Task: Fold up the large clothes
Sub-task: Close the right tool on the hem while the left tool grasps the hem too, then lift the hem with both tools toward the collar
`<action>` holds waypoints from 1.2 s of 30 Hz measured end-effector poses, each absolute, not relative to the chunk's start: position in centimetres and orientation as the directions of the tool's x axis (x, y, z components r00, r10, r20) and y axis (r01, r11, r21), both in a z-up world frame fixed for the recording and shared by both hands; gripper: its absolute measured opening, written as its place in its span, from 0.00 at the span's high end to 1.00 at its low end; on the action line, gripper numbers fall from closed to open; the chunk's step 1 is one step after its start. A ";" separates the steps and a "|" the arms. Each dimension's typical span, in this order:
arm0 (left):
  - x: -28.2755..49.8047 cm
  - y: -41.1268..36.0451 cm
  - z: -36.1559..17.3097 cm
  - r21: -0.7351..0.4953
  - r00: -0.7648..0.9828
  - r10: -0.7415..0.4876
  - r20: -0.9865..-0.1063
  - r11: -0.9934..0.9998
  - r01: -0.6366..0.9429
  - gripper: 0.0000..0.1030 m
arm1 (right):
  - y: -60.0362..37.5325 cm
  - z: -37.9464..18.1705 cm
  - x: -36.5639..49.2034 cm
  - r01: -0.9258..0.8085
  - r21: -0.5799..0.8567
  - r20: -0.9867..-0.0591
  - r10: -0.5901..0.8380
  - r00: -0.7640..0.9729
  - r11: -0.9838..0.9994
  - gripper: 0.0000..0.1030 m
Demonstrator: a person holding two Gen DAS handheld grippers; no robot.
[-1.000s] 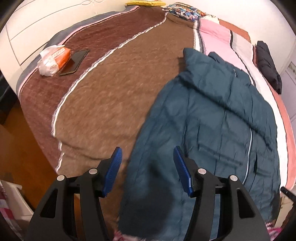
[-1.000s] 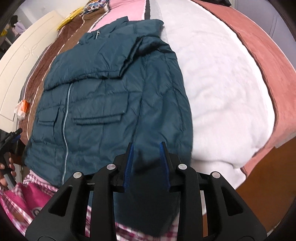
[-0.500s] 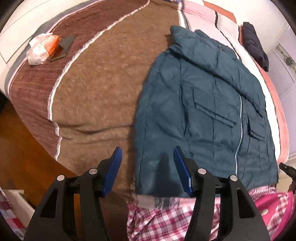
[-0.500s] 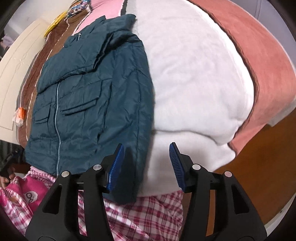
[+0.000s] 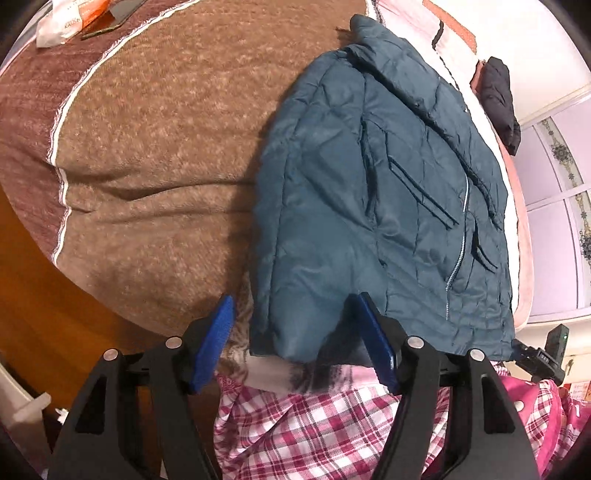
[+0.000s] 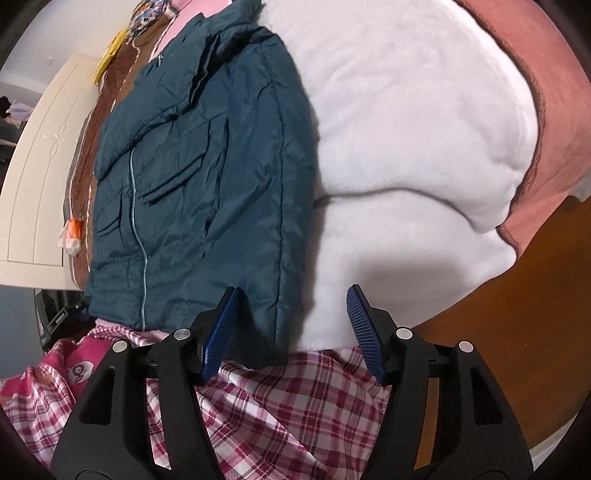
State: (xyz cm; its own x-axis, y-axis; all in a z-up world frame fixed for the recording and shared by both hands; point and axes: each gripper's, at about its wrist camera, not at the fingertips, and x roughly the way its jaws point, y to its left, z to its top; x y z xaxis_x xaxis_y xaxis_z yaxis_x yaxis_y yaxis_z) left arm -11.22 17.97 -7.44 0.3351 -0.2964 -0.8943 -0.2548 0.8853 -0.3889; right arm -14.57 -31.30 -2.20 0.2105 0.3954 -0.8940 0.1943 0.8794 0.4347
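Note:
A teal quilted jacket (image 5: 373,206) lies flat on the bed, zipped, front side up, collar far from me and hem at the near edge. My left gripper (image 5: 295,336) is open, its blue pads either side of the hem's left corner without closing on it. In the right wrist view the jacket (image 6: 192,184) fills the left half. My right gripper (image 6: 291,325) is open and empty, straddling the hem's right corner and the white blanket beside it.
The bed has a brown blanket (image 5: 155,155) on the left and a white fleece blanket (image 6: 406,147) on the right. A plastic-wrapped packet (image 5: 70,18) and a phone lie far left. A dark garment (image 5: 498,99) lies far right. My pink plaid clothing (image 6: 295,406) is at the bed's near edge.
Both grippers have pulled back toward the bed's near edge. My right gripper, which was shut on the jacket, has opened and let go. The jacket now lies flat.

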 end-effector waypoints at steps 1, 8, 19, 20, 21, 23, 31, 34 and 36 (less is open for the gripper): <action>-11.2 17.8 -7.5 -0.397 0.339 -0.304 -0.890 0.882 -0.252 0.37 | -31.2 -2.4 -14.6 0.193 0.442 -0.891 0.404 0.205 0.876 0.41; -11.1 17.3 -7.1 -0.436 0.373 -0.343 -0.862 0.877 -0.202 0.75 | -31.2 -3.1 -14.9 0.189 0.482 -0.872 0.448 0.195 0.856 0.48; -10.4 17.4 -4.3 -0.451 0.459 -0.337 -0.822 0.878 -0.163 0.89 | -30.9 -0.4 -15.2 0.097 0.581 -0.794 0.537 0.285 0.808 0.91; -10.3 17.3 -3.8 -0.448 0.471 -0.332 -0.817 0.880 -0.156 0.90 | -30.9 0.1 -15.1 0.092 0.589 -0.785 0.542 0.300 0.803 0.91; -10.3 17.2 -3.5 -0.446 0.481 -0.329 -0.813 0.882 -0.150 0.90 | -31.0 0.6 -14.9 0.086 0.599 -0.775 0.548 0.315 0.796 0.92; -10.0 17.1 -2.3 -0.448 0.509 -0.326 -0.797 0.884 -0.135 0.90 | -31.1 1.6 -14.6 0.074 0.612 -0.758 0.557 0.340 0.788 0.92; -7.8 16.8 2.8 -0.440 0.610 -0.304 -0.732 0.894 -0.083 0.90 | -31.4 5.4 -12.2 0.025 0.630 -0.705 0.558 0.438 0.777 0.92; -6.1 16.5 4.7 -0.429 0.643 -0.292 -0.708 0.901 -0.064 0.90 | -31.4 7.1 -10.4 -0.001 0.617 -0.696 0.546 0.466 0.787 0.92; -4.7 16.3 5.8 -0.420 0.660 -0.283 -0.696 0.906 -0.054 0.90 | -31.4 8.3 -8.7 -0.009 0.598 -0.699 0.527 0.483 0.801 0.92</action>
